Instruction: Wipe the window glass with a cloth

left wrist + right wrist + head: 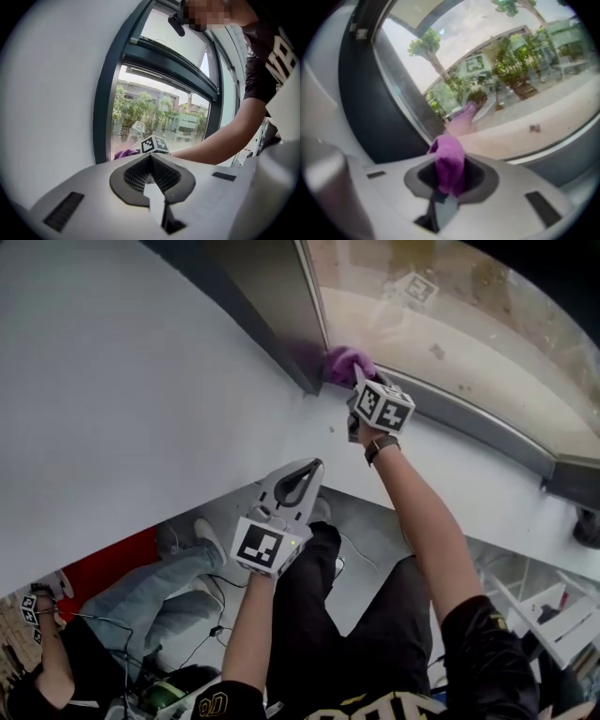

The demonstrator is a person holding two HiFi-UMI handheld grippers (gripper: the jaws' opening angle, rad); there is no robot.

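Two grippers are in your hands. Your right gripper (364,382) pinches a bunched purple cloth (450,161) and reaches to the corner of the window glass (450,324), beside the dark frame (281,324). This puts the cloth at the pane, though contact is unclear. Your left gripper (305,479), jaws pressed together on nothing, hangs low by the white wall (112,409), likely so it is out of the wiping arm's way.
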